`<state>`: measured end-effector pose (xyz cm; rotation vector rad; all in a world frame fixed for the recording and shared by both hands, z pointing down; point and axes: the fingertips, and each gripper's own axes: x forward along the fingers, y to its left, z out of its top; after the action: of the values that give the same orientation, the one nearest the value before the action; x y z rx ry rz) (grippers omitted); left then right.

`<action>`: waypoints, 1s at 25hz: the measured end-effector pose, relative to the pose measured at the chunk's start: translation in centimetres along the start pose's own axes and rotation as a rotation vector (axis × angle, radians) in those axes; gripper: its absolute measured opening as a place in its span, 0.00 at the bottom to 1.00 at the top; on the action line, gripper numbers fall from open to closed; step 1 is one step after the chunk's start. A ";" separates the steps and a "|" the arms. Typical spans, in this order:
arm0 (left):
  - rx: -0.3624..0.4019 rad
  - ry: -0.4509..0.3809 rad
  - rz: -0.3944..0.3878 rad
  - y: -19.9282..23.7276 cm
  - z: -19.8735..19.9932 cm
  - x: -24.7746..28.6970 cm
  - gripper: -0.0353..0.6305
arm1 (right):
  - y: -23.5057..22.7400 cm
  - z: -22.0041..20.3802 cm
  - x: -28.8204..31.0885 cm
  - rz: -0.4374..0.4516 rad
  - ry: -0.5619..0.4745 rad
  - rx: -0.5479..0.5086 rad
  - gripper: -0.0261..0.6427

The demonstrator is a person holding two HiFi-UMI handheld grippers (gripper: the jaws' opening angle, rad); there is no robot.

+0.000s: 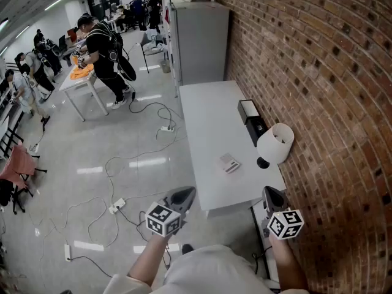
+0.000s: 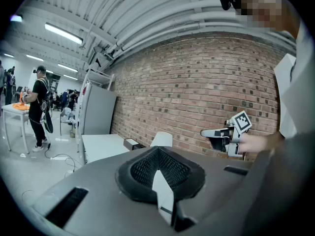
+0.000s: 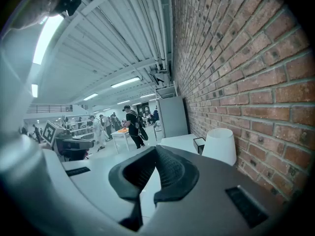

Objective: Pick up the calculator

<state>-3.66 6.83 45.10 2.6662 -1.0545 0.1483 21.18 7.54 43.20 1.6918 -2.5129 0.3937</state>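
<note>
1. Red brick wall (image 1: 318, 72): running along the right-hand long edge of the long white rectangular table (image 1: 205, 127).
2. Tall grey metal cabinet (image 1: 199, 41): standing at the table's far end.
3. White cone-shaded lamp on a black base (image 1: 275, 143): sitting on the table at its wall-side edge, toward the near end.
4. Black oblong box with a white top (image 1: 251, 116): lying on the table by the wall-side edge, about midway along.
5. Left gripper (image 1: 185, 193): hovering off the table's near left corner, jaws pressing together, gripping nothing.
6. Right gripper (image 1: 272, 193): hovering at the table's near right corner, jaws closed tight, empty.
7. Small flat grey-and-white calculator (image 1: 229, 162): lying on the table top toward the near end, roughly mid-width, well apart from both grippers.
</note>
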 end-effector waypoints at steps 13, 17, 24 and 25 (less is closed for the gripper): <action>-0.006 -0.001 -0.012 -0.6 -0.4 -1.3 0.07 | 1.6 -0.1 -0.7 0.003 -0.013 0.033 0.06; -0.011 -0.002 -0.010 -0.3 -0.5 -1.9 0.07 | 2.4 -0.3 -0.6 0.016 -0.016 0.047 0.06; -0.022 0.001 -0.011 0.5 -1.0 -2.8 0.07 | 3.2 -0.7 -0.3 -0.004 -0.024 0.057 0.06; -0.022 0.001 -0.012 0.6 -1.0 -3.0 0.07 | 3.3 -0.7 -0.3 -0.008 -0.024 0.060 0.07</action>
<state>-6.23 8.70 45.63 2.6520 -1.0330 0.1347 18.17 9.16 43.29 1.7377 -2.5348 0.4551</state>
